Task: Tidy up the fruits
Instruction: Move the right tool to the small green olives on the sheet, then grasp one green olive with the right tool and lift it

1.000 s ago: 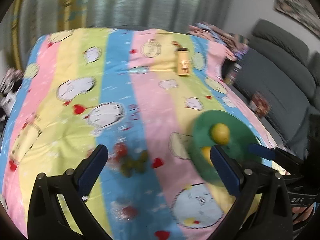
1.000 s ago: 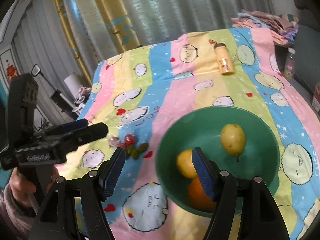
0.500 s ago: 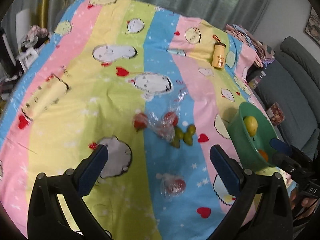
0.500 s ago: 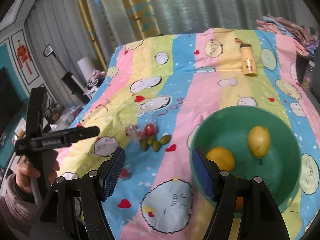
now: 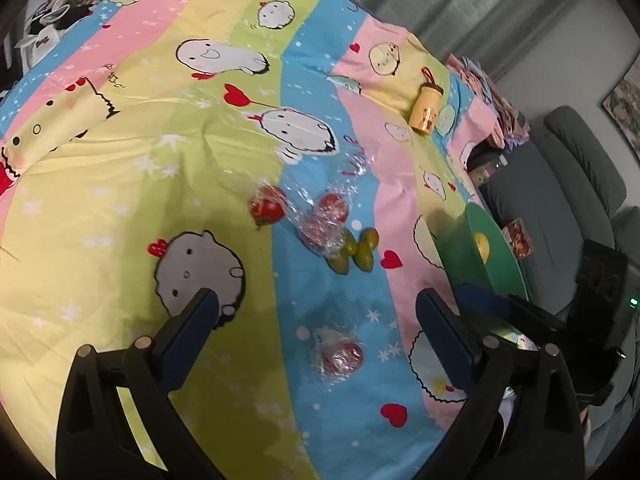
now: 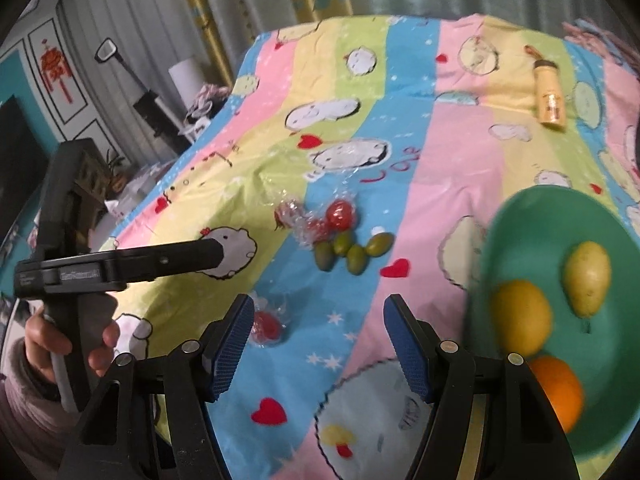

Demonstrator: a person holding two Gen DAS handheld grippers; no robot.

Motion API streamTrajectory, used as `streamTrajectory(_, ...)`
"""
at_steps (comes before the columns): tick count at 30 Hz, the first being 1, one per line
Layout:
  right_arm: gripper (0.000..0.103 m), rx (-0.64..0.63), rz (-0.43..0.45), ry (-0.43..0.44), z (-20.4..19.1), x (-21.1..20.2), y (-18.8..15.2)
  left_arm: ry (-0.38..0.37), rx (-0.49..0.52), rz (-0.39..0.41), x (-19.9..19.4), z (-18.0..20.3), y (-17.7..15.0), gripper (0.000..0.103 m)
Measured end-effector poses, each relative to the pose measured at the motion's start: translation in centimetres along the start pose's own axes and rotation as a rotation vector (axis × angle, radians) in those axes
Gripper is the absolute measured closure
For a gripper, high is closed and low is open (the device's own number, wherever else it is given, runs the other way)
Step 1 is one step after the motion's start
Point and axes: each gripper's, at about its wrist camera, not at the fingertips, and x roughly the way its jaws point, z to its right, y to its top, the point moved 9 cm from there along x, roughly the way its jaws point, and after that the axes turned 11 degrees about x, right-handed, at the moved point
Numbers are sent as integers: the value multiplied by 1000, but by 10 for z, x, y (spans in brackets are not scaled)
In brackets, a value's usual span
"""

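Both cameras have swung away from the green bowl toward the loose fruit on the striped cartoon bedsheet, so the fruit now sits nearer the middle of each frame.

Left wrist view: the left gripper has its jaws spread wide and holds nothing. A plastic-wrapped red fruit lies low in the centre of the frame, between the two blue pads and just ahead of them. Higher up, at mid-frame, sit a bare red fruit, a crinkled wrapped cluster of red fruits and a clump of small green oval fruits. The green bowl shows edge-on at the right, with the right gripper's blue finger just below it. A yellow bottle lies toward the upper right.

Right wrist view: the right gripper is also released and empty. The same wrapped red fruit lies just beside its left pad, off-centre to the left. The green fruits lie above centre, their long axes mixed. The bowl fills the right side, holding a yellow citrus, a pear and an orange. The left gripper reaches in from the left edge.

I judge the left gripper better lined up on the lone wrapped fruit; the right one is nearer the bowl.
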Motion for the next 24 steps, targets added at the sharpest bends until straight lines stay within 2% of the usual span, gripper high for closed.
streamTrajectory(3, 40, 3, -41, -7, 0, 23, 6, 1, -7, 16, -5, -7, 3, 4)
streamTrajectory(9, 57, 37, -158, -93, 19, 74, 6, -3, -6, 40, -10, -16, 4, 4)
streamTrajectory(16, 61, 32, -163, -147, 28, 91, 15, -13, 0, 36, -6, -20, 3, 4)
streamTrajectory(18, 66, 9, -162, -165, 28, 95, 17, -15, 12, 30, -3, -18, 3, 4)
streamTrajectory(21, 82, -30, -157, -203, 29, 99, 21, -12, 30, 24, 0, -15, 3, 4)
streamTrajectory(24, 83, -20, -154, -185, 30, 97, 22, -6, 54, 14, 4, -9, 2, 4)
